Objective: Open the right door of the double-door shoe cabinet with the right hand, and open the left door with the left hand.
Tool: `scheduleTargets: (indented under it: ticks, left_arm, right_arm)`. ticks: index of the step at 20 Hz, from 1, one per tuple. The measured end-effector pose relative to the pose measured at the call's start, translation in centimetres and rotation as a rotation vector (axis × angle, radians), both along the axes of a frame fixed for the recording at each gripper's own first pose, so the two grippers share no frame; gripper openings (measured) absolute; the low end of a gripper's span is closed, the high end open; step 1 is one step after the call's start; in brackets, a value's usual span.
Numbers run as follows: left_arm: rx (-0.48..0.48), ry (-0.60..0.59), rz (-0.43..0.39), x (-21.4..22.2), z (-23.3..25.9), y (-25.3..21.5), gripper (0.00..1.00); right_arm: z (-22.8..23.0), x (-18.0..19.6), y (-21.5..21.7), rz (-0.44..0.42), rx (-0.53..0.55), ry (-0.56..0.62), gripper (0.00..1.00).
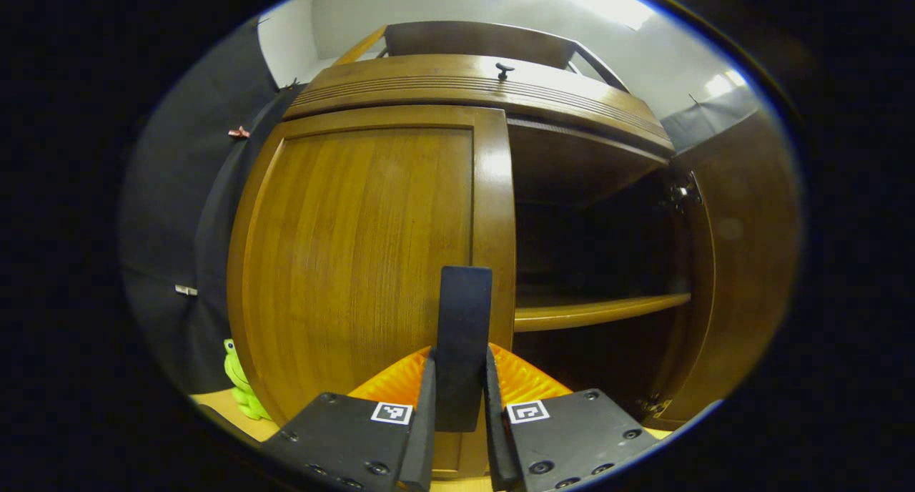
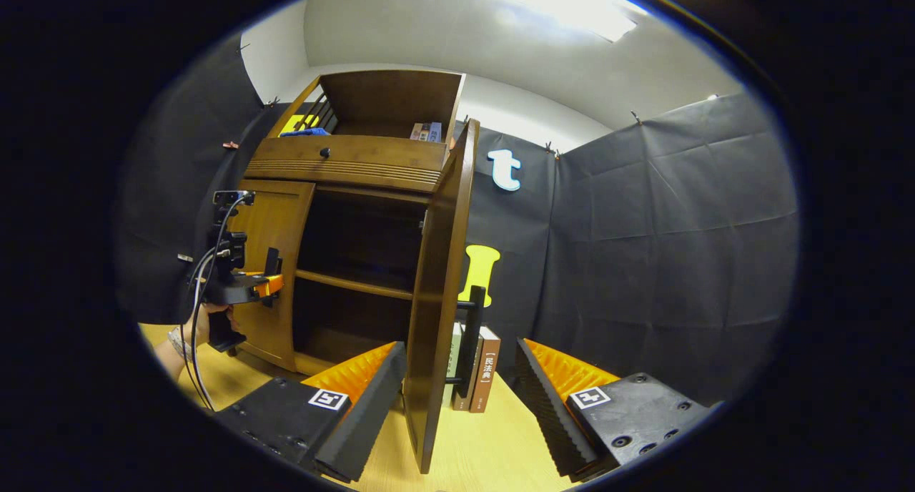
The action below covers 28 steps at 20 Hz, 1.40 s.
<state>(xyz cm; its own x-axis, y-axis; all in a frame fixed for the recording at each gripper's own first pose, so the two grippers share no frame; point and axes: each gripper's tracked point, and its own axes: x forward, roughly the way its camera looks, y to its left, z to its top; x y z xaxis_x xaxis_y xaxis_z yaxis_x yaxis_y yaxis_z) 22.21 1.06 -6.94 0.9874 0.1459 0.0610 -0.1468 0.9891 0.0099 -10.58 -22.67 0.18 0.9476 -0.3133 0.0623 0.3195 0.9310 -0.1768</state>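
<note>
On the pale wood worktop (image 2: 493, 456) we see the glossy wooden shoe cabinet (image 2: 343, 163). Left gripper (image 1: 461, 399) jaws clamp the closed left door's (image 1: 357, 263) flat handle (image 1: 463, 335); right gripper (image 2: 461, 413) jaws gape around the swung-out right door (image 2: 439, 299).

Left door's handle (image 1: 463, 335): lower end hidden between left gripper's fingers (image 1: 427, 413). Green toy (image 1: 239, 388) mostly hidden behind left door (image 1: 357, 263). Cabinet interior (image 1: 593, 249) too dark to read.

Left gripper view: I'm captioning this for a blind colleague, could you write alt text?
The hand-held gripper is closed on the dark handle of the shut left cabinet door. Beside it, the right door stands open, showing a shelf.
</note>
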Motion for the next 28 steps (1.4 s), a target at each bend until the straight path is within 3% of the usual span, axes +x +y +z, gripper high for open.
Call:
scheduleTargets:
  ticks: [4,5,6,7,15,23,24,28]
  left_arm:
    - [-0.045,0.013,-0.037,-0.6,0.0,0.0,0.29]
    - [-0.047,0.019,-0.043,-0.7,0.0,0.0,0.33]
    - [-0.044,0.025,-0.049,-1.0,0.1,0.0,0.29]
    - [-0.043,0.03,-0.056,-1.3,0.2,-0.1,0.33]
    - [-0.077,0.058,-0.139,-5.0,0.7,-0.1,0.32]
    - [-0.097,0.072,-0.167,-9.5,1.2,0.8,0.32]
    - [-0.096,0.073,-0.168,-10.1,1.2,0.9,0.29]
    - [-0.081,0.073,-0.158,-12.6,1.4,1.9,0.31]
  right_arm:
    - [-0.6,0.0,0.5,0.019,0.042,0.011,0.96]
    - [-0.6,-0.1,0.4,0.02,0.046,0.013,0.96]
    - [-0.6,-0.1,0.4,0.02,0.048,0.014,0.96]
    - [-0.6,-0.2,0.5,0.02,0.05,0.016,0.96]
    - [-0.6,-0.2,2.2,0.041,0.086,0.029,0.94]
    - [-0.8,-0.5,5.4,0.081,0.07,0.043,0.94]
    - [-0.8,-0.4,5.8,0.088,0.068,0.046,0.94]
    - [-1.5,-0.1,7.9,0.123,0.073,0.051,0.94]
